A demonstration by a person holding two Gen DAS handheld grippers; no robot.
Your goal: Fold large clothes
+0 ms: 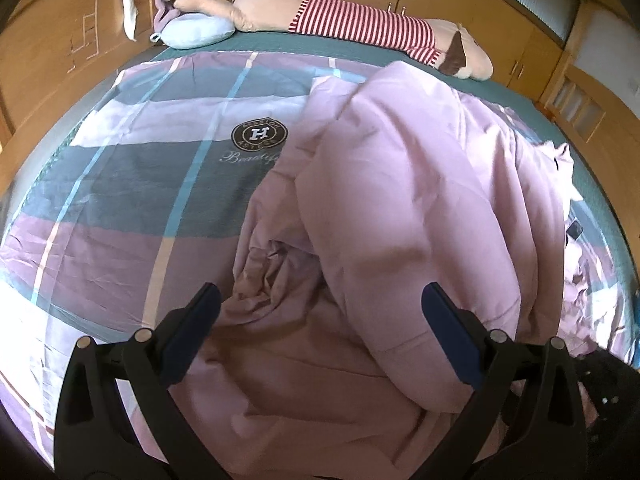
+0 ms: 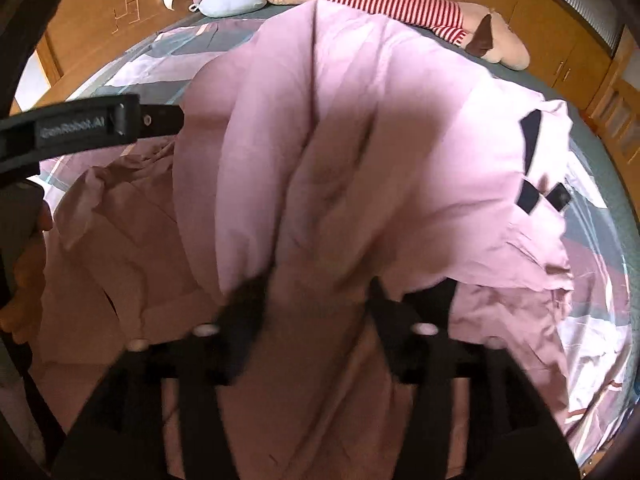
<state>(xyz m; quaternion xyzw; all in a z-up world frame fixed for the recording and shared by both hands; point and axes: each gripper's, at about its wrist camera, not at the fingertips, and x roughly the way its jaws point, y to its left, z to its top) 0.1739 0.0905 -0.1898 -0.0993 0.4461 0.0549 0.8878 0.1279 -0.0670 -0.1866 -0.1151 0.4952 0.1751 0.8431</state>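
A large pink garment [image 1: 400, 208] lies bunched on the bed over a plaid quilt [image 1: 132, 184]. My left gripper [image 1: 320, 312] is open, its blue-padded fingers [image 1: 192, 332] spread wide just above the garment's crumpled near edge, holding nothing. In the right wrist view the pink garment [image 2: 360, 152] is lifted in a tall fold that fills the middle of the frame. My right gripper [image 2: 316, 300] is blurred, with pink cloth bunched between its fingers; the jaws stand partly apart around the cloth. The left gripper's body [image 2: 92, 124] shows at the left.
A long plush doll in a red-striped shirt [image 1: 360, 24] and a pale blue cushion [image 1: 196, 32] lie at the far side of the bed. Wooden wardrobes [image 1: 52, 48] surround the bed. Black tabs [image 2: 532, 168] show on the garment's right part.
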